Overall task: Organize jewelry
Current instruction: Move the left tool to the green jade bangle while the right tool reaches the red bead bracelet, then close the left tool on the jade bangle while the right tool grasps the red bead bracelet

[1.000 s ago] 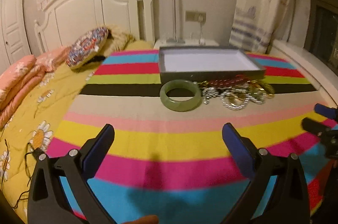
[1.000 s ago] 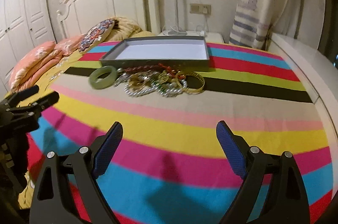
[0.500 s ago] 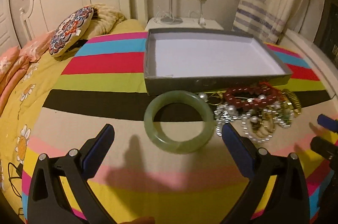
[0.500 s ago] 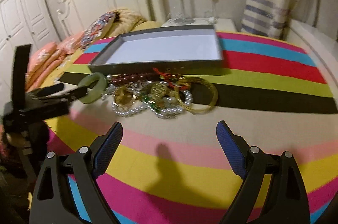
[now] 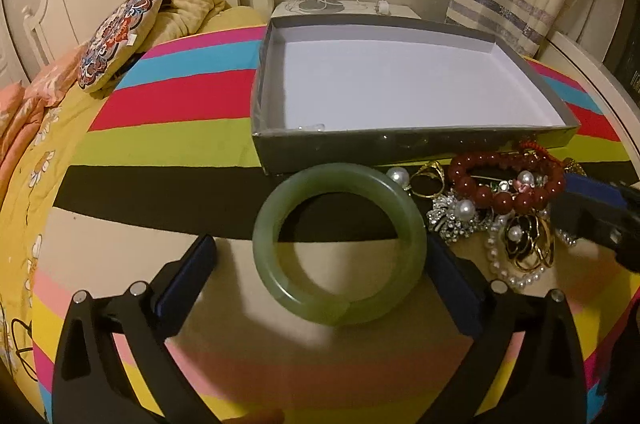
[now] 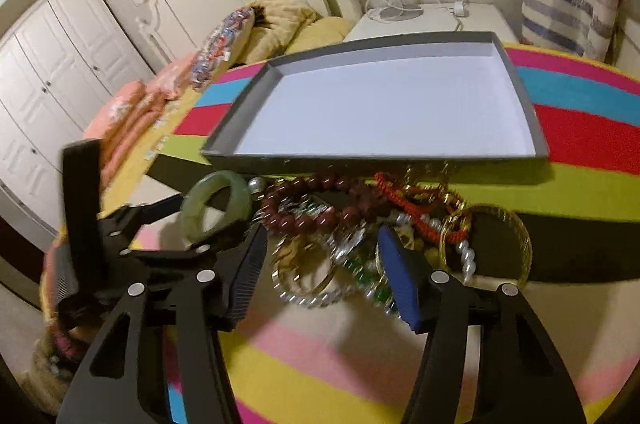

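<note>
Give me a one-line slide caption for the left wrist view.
Open left gripper straddles a green jade bangle on the striped bedspread, beside tangled jewelry and an empty gray tray.

Black arms; blue pads (image 5: 188,276); silver screws (image 5: 138,289).

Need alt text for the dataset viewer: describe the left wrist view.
The open left gripper straddles a green jade bangle lying flat on a striped bedspread. Behind it sits an empty grey tray; tangled jewelry pile lies right, with the right gripper reaching in.

Green bangle (image 5: 339,247) between open left hand-held gripper (image 5: 322,266) fingers, gray box (image 5: 412,143) beyond
</note>
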Demonstrator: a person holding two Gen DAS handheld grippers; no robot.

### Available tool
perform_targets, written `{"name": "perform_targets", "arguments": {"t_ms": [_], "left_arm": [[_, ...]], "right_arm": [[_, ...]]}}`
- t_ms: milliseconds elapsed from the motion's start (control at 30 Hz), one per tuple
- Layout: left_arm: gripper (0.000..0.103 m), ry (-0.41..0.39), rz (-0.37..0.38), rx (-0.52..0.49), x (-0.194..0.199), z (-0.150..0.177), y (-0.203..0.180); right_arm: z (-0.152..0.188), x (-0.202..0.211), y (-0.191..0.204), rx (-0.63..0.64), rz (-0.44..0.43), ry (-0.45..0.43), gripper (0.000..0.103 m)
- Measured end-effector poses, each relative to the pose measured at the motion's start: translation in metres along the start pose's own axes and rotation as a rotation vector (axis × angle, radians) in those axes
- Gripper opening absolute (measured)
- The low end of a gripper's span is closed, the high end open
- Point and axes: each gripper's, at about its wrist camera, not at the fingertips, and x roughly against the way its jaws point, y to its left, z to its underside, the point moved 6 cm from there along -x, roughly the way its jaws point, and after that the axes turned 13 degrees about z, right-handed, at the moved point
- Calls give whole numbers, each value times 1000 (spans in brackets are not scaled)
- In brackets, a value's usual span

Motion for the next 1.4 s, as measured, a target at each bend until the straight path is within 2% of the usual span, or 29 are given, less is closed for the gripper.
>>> {"name": "perform_targets", "arguments": {"t_ms": [233, 400, 533, 567, 633, 667, 733, 767, 1000, 1167, 1400], "left_arm": [[101, 3, 21, 11, -1, -1, -3], [101, 4, 37, 11, -4, -4, -3], [101, 1, 18, 10, -3, -7, 2], [98, -2, 14, 3, -3, -7, 1], [80, -32, 12, -26, 1, -8, -2], [79, -34, -18, -39, 3, -8, 0], [78, -39, -4, -28, 4, -8, 1], [78, -44, 4, -21, 5, -8, 2], [78, -99, 31, 23, 14, -8, 7], [78, -161, 56, 64, 26, -6, 11], [78, -223, 93, 103, 36, -6, 7]], "right_arm": [[-14, -15, -3, -51, -15, 60, 58], [-16, -23, -2, -63, 30, 101, 58], [-16, -24, 1, -46, 61, 115, 55], [-17, -25, 2, -30, 79, 110, 52], [-17, -27, 4, 3, 106, 100, 51], [-17, -27, 7, 30, 124, 93, 50], [-15, -25, 9, 57, 146, 70, 23], [-14, -22, 9, 49, 123, 54, 13], [-8, 1, 6, 53, 133, -36, 13], [-17, 27, 10, 70, 139, -120, 13], [-27, 52, 13, 71, 124, -189, 13]]}}
